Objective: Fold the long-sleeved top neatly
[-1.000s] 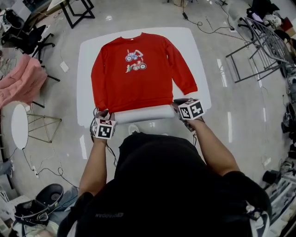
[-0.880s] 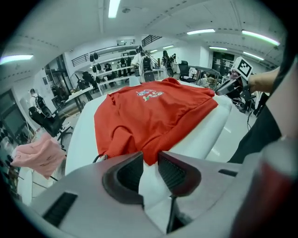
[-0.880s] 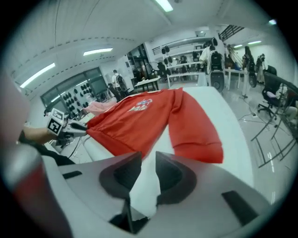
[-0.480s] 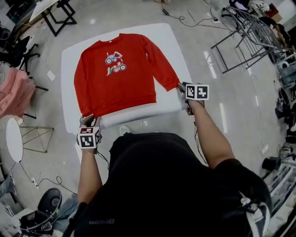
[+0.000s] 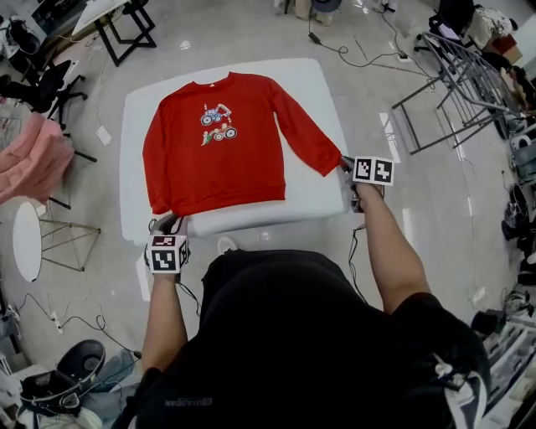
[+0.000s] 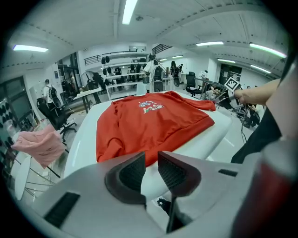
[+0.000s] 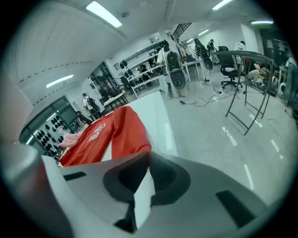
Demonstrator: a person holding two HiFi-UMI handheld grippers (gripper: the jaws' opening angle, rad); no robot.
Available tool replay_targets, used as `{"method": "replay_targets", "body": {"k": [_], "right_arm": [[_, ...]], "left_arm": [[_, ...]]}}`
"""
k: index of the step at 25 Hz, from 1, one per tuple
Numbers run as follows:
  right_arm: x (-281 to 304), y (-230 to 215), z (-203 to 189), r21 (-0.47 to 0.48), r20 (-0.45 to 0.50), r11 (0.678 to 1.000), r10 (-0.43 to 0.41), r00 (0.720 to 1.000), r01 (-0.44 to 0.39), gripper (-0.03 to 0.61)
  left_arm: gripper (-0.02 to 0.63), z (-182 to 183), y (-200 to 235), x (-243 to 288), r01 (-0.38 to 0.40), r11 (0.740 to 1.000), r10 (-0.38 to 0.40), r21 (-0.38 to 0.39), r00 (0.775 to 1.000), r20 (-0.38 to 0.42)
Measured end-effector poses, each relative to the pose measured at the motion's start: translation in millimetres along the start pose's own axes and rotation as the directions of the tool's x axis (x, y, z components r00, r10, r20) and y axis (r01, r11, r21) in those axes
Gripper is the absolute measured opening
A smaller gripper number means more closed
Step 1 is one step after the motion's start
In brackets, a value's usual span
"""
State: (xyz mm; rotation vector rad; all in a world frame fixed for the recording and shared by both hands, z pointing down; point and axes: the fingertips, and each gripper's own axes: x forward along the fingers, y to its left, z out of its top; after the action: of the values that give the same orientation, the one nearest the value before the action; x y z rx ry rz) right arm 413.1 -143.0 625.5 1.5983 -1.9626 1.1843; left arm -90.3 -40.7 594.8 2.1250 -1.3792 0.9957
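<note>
A red long-sleeved top with a small vehicle print lies flat, front up, on the white table, its sleeves slanting down along the body. My right gripper is at the cuff of the top's right sleeve; its jaws have just been closing and now stand shut on the cuff. At the table's front left corner, my left gripper sits just short of the hem. It is open, and in the left gripper view nothing is between its pads. The top lies beyond them.
A pink garment hangs over a chair at the left, with a small round white table below it. A metal rack stands at the right. Black desk legs and cables lie on the floor behind.
My right gripper left the hem, travelled right to the sleeve cuff and closed there. The left gripper drew back slightly from the hem and opened a little.
</note>
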Motion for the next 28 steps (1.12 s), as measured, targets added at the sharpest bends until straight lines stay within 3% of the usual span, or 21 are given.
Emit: {"method": "replay_targets", "body": {"k": [11,17,24,28], "right_arm": [[-40,-74,176,-0.181,0.144,0.974,-0.109,0.984,0.134,0.018],[-49,-76,265,-0.264,0.171,0.949,-0.129,0.977,0.172,0.017],[-45,-61,309,-0.345,0.171,0.916,-0.152,0.973,0.204,0.017],[-47,-45,313,-0.37,0.165,0.914,-0.113,0.98,0.168,0.017]], "left_arm": [[0.084,24,-3,-4,-0.048,0.999,0.048,-0.02,0.998,0.041],[0.084,25,-4,-13,-0.066,0.996,0.069,-0.057,0.996,0.054],[0.084,24,1,-23,-0.097,0.993,0.101,-0.069,0.993,0.056],[0.084,39,0,-26,-0.096,0.994,0.099,-0.048,0.992,0.077]]}}
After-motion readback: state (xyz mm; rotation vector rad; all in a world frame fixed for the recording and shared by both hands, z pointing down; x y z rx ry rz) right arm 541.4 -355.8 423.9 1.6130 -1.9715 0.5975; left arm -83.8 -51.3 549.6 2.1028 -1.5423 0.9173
